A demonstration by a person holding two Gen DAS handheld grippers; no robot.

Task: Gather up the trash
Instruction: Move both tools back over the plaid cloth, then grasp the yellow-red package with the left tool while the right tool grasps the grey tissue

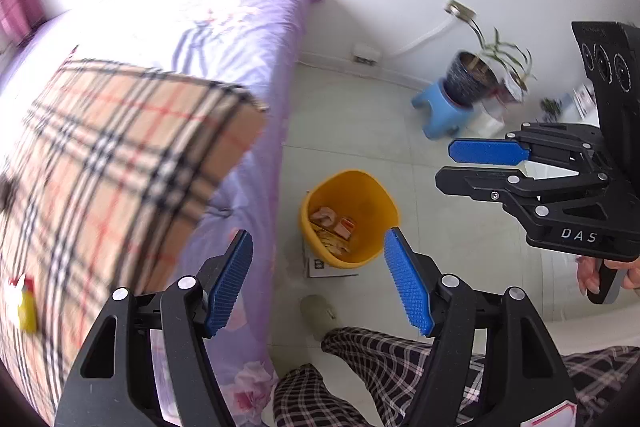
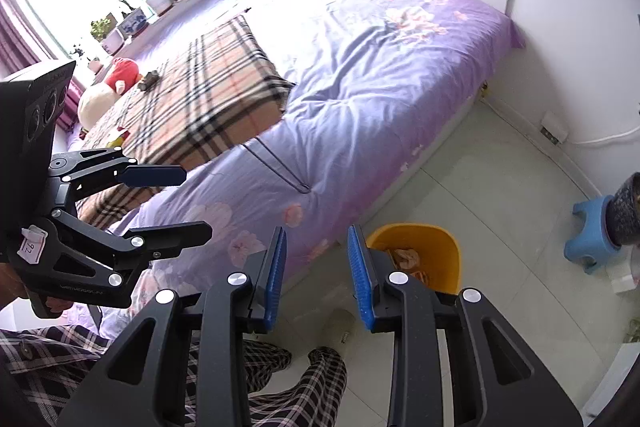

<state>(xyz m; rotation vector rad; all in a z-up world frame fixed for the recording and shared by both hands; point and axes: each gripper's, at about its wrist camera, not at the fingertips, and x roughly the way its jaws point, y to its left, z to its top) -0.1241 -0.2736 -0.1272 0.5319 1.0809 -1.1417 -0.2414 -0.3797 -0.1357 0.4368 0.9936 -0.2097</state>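
A yellow bin [image 1: 372, 195] [image 2: 440, 243] stands on the floor beside the bed, with wrappers and paper scraps inside it. My left gripper [image 1: 320, 283] [image 2: 196, 201] hangs above the bin, open, with nothing between its blue pads. My right gripper [image 2: 318, 267] [image 1: 444, 165] is also up in the air to the bin's right, its jaws a narrow gap apart and empty. A small yellow and red wrapper [image 1: 24, 301] [image 2: 116, 137] lies on the plaid blanket [image 1: 120, 147] [image 2: 216, 99] on the bed. A small dark thing [image 2: 148, 81] lies farther up the blanket.
The purple bed [image 2: 380, 75] fills the left. A blue stool [image 1: 440, 111] [image 2: 588, 239] with a potted plant [image 1: 472, 79] stands by the wall. A slipper [image 1: 320, 311] and the person's checked trouser legs [image 1: 380, 367] are below me. A stuffed toy [image 2: 104, 91] sits by the window.
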